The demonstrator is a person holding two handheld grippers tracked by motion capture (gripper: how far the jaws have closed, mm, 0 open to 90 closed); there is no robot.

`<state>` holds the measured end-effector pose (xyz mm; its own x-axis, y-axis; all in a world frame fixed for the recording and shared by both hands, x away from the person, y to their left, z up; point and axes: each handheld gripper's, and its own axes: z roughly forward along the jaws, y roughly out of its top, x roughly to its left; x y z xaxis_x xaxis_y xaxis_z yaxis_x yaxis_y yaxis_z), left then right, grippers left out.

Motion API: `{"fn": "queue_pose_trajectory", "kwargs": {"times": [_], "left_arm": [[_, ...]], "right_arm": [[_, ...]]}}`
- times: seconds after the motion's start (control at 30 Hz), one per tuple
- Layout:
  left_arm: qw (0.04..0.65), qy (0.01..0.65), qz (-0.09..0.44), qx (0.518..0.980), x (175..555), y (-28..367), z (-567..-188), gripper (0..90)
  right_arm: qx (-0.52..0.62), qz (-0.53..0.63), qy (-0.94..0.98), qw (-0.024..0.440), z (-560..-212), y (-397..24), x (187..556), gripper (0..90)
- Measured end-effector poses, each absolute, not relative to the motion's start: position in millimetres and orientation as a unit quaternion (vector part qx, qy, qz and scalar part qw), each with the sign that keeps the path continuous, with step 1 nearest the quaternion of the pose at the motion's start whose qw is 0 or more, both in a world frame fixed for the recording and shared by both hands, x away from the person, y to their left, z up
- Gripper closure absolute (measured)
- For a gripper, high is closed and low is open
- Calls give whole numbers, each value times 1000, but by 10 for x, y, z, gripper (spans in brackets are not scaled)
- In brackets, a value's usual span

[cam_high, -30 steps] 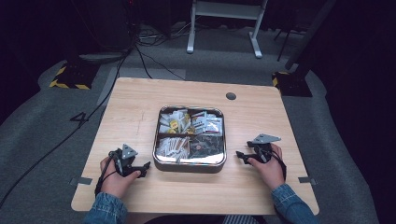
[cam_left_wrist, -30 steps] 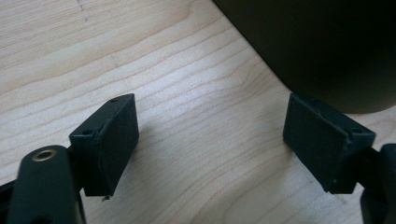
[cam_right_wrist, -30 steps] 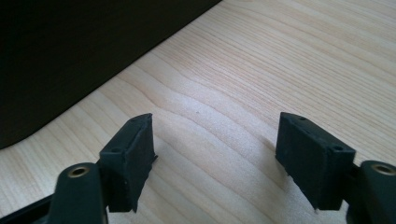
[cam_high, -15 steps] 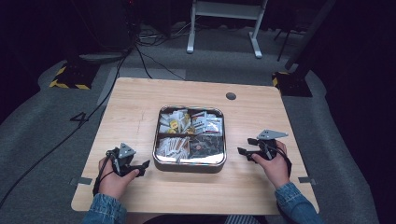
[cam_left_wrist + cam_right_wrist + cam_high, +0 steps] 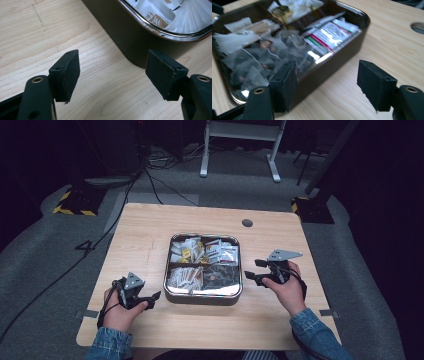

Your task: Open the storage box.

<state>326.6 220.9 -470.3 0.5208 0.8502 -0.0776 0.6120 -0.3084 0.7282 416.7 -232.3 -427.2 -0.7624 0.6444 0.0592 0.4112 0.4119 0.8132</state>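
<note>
A dark metal tray with a shiny rim sits mid-table, divided into compartments full of small packets. My left gripper is held low at the tray's front left corner, jaws open and empty. Its own view shows the pads apart over bare wood, with the tray wall just ahead. My right gripper hovers beside the tray's right side, open and empty. In its view the tray rim and packets lie just beyond the jaws. Both pairs of jaws have just been closing a little, with nothing between them.
The wooden table has a round hole behind the tray. Its front edge is close to the person's denim sleeves. Cables and a white stand are on the grey floor beyond.
The right hand has lifted its gripper off the table beside the tray. The left gripper stays in about the same place.
</note>
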Motion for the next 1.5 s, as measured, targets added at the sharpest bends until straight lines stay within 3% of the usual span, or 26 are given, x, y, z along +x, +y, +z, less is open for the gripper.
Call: {"fn": "queue_pose_trajectory", "kwargs": {"times": [0.43, 0.57, 0.93, 1.3, 1.5], "left_arm": [[365, 466, 171, 788, 3177, 2272, -4693, 291], [362, 467, 177, 787, 3120, 2290, -4702, 295], [356, 469, 178, 788, 3101, 2306, -4750, 295], [361, 462, 177, 791, 3143, 2275, -4733, 295], [365, 458, 176, 791, 3178, 2264, -4725, 295]], "right_arm": [[292, 443, 836, 138, -4091, -1912, 4331, 264], [272, 439, 848, 118, -4109, -1727, 4402, 316], [248, 417, 869, 100, -4274, -1392, 4576, 339], [227, 393, 886, 90, -4345, -933, 4642, 449], [238, 394, 882, 99, -4404, -810, 4688, 577]]}}
